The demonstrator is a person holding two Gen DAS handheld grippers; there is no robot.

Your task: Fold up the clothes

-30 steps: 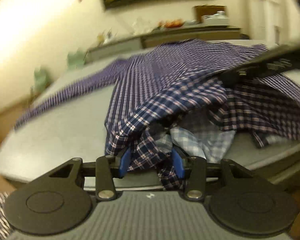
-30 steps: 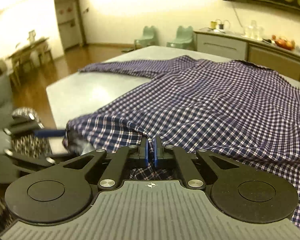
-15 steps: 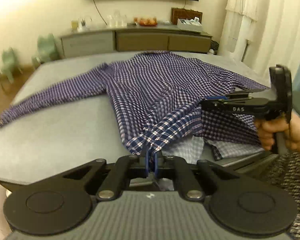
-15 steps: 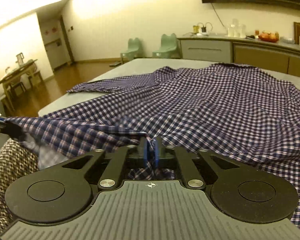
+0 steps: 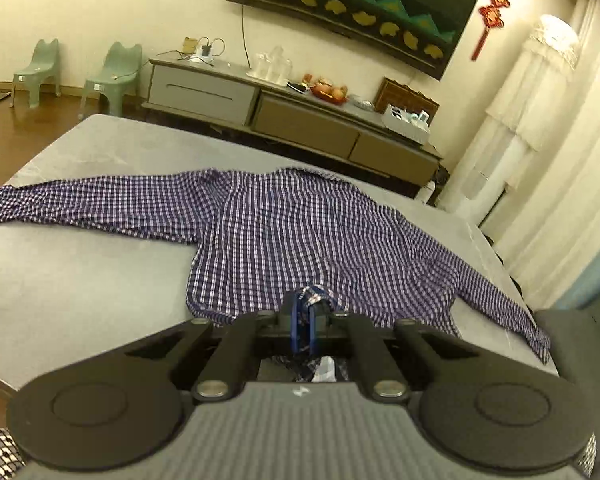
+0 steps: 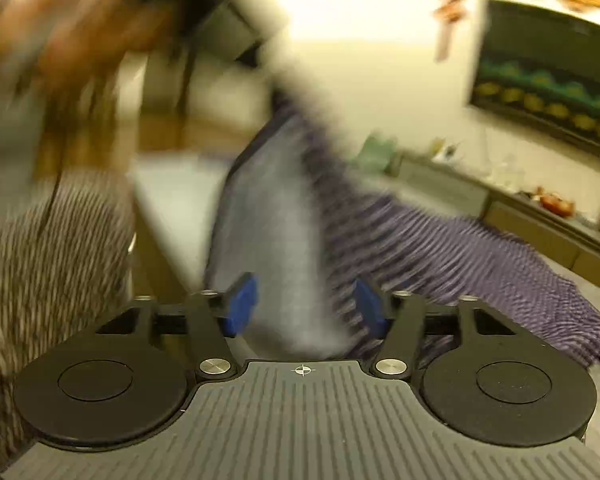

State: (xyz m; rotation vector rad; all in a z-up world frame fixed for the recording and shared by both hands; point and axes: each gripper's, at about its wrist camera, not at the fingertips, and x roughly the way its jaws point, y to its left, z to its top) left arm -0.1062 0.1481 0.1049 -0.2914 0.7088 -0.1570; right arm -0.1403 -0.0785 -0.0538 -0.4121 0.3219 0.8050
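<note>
Left gripper (image 5: 305, 322) pinches the checked shirt (image 5: 300, 236) hem above the grey table (image 5: 80, 280), right gripper (image 6: 302, 308) is opening with blurred cloth between unpressed pads, so lift evenly, keeping it taut.

I am raising my left gripper (image 5: 303, 322), now clamped on the shirt (image 5: 300, 240) hem, above the table (image 5: 80, 280); my right gripper (image 6: 304, 306) is opening, releasing the cloth.
</note>
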